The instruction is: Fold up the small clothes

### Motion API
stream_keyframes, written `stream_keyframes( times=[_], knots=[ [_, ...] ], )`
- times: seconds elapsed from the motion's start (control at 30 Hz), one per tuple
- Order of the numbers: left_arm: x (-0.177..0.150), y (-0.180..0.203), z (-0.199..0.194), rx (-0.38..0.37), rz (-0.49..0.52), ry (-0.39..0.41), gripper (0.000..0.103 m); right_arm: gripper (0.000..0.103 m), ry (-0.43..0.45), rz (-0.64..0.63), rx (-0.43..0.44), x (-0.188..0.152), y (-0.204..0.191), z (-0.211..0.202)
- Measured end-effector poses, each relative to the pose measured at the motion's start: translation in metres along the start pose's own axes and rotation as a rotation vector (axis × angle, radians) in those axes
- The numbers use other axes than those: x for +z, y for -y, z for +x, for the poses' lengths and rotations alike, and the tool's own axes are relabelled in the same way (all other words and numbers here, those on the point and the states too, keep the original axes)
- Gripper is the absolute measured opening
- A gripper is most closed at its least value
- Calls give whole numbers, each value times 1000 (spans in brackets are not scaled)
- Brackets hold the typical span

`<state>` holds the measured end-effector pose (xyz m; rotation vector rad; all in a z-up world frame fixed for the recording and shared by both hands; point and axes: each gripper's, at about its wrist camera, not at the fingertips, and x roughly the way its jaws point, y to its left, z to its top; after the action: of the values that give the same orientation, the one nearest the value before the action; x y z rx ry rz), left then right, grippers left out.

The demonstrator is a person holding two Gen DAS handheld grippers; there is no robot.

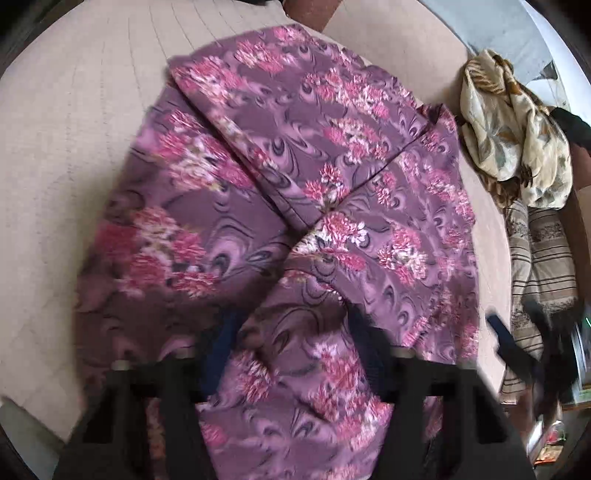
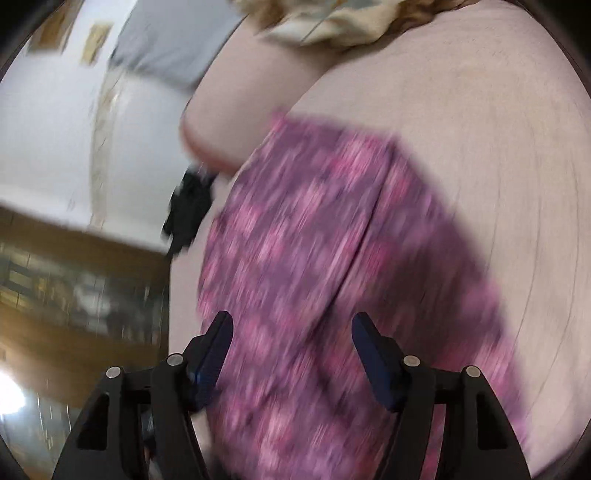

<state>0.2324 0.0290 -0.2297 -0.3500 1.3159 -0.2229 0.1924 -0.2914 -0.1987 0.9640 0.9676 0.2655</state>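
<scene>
A purple garment with pink flowers (image 1: 295, 155) lies partly folded on a beige cushioned surface (image 1: 74, 110). My left gripper (image 1: 291, 332) is over its near part. Its fingers stand wide apart and a bunch of the cloth rises between them, hiding the tips. The same garment (image 2: 314, 240) shows blurred in the right wrist view. My right gripper (image 2: 291, 328) is open just above it, with nothing held. The right gripper also shows in the left wrist view (image 1: 517, 347) at the garment's right edge.
A cream leaf-print cloth (image 1: 517, 122) and a striped brown cloth (image 1: 543, 266) lie piled at the right of the cushion. The cream cloth also shows at the top of the right wrist view (image 2: 332, 26). A white wall and a wooden shelf (image 2: 74, 277) lie beyond the cushion's edge.
</scene>
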Motion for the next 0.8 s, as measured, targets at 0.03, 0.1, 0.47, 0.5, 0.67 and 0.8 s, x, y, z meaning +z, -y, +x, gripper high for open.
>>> stream_keyframes(
  times=[0.03,0.1,0.47,0.5,0.67,0.8],
  knots=[
    [-1,3,2,38,15,5,6,73,-28,-27,-12,-17,-6,0],
    [-8,5,-10,4,6,45,6,73,-57,-65,-61,-40,-16,0],
    [-51,-3,-38,24,64,84,25,73,-78,-86,-204,-77,-9,-27],
    [-53,0,-52,-1,92,120,40,73,-71,-93,-195,-77,-14,-31],
    [-47,3,-112,40,134,254,58,76,-10,-199,-196,-66,-49,-59],
    [-17,3,-147,25,91,305,67,77,35,-260,-185,-38,-74,-77]
  ],
)
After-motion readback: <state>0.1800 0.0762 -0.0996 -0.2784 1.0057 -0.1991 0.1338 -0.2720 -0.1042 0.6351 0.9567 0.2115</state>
